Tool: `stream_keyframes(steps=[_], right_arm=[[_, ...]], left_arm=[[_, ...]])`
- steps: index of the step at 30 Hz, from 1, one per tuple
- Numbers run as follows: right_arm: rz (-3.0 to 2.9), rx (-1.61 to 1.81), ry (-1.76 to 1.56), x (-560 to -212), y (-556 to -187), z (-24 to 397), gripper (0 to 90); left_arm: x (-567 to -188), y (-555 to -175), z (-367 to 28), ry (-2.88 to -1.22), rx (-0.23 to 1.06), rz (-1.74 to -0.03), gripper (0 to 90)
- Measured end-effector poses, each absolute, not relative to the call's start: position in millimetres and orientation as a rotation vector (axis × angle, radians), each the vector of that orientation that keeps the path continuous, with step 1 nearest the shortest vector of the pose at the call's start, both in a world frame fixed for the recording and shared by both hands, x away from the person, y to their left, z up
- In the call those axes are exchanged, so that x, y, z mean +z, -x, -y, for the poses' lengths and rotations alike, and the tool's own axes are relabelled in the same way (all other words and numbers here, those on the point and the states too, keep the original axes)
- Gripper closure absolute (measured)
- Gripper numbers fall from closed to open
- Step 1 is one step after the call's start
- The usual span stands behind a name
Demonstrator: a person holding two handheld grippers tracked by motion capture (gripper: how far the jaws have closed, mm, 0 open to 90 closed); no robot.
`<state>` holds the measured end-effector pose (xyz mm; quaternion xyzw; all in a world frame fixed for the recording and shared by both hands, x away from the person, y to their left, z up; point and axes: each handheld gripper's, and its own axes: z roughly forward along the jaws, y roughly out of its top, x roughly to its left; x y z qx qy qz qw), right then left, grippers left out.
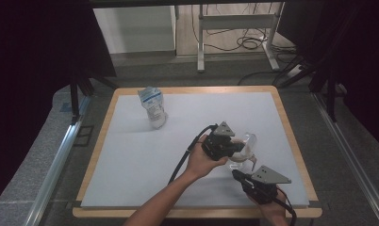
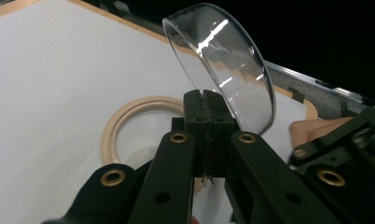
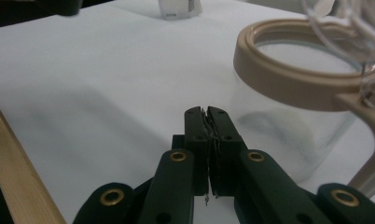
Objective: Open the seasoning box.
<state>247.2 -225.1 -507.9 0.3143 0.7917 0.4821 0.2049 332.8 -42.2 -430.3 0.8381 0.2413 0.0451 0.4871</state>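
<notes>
A glass jar (image 1: 239,157) with a beige rim (image 3: 279,77) stands on the white board at the near right. Its clear hinged lid (image 2: 223,60) is tilted up and open over the rim (image 2: 115,126). My left gripper (image 1: 241,149) is shut, with its tips (image 2: 204,95) right at the lid's lower edge; I cannot tell whether they touch it. My right gripper (image 1: 236,174) is low beside the jar on the near side. Its jaws (image 3: 204,112) are shut with nothing between them, and the jar body (image 3: 288,135) is just to their right.
A white and blue pouch (image 1: 152,106) stands upright at the far left of the board (image 1: 131,155). The board's wooden edge (image 3: 13,172) runs close to my right gripper. Dark stands and cables lie beyond the table.
</notes>
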Motion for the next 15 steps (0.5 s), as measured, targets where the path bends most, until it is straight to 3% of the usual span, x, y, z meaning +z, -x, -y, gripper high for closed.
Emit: stream_keyframes(steps=[15], right_arm=[[-2.237, 1.293, -0.887, -520, -252, 224, 86.1]], left_arm=[[-419, -323, 65, -2.076, 0.127, -0.515, 90.0]])
